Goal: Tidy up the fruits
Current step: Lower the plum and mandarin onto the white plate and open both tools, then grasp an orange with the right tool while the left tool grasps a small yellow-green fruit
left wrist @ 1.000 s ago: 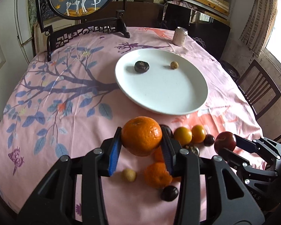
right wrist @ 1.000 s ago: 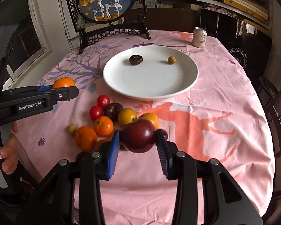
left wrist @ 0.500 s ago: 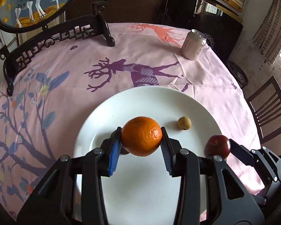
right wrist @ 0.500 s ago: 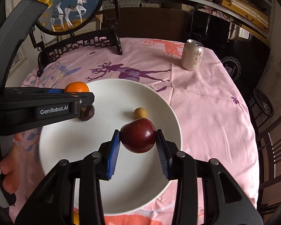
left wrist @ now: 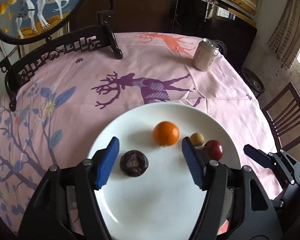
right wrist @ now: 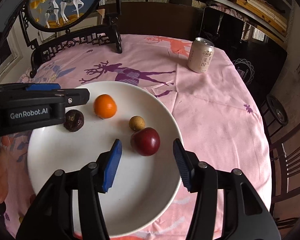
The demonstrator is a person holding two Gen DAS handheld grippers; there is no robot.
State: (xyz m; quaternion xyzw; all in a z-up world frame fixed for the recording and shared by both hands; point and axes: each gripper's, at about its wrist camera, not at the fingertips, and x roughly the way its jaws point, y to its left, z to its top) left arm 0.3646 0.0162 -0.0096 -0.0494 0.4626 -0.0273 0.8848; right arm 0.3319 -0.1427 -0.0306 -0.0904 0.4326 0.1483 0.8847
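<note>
Both fruits had just been released: the orange [left wrist: 166, 133] and the plum [right wrist: 145, 141] lay on the plate [right wrist: 70, 160], near its far edge. The left gripper [left wrist: 150, 163] and right gripper [right wrist: 148, 163] were opening, nothing pressed between the fingers; two more fruits were thus sorted.

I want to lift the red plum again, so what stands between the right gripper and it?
Nothing visible does. The red plum lies on the white plate just beyond the right gripper, whose jaws are opening with no pad touching it. The small tan fruit sits behind the plum, on its far side.
</note>
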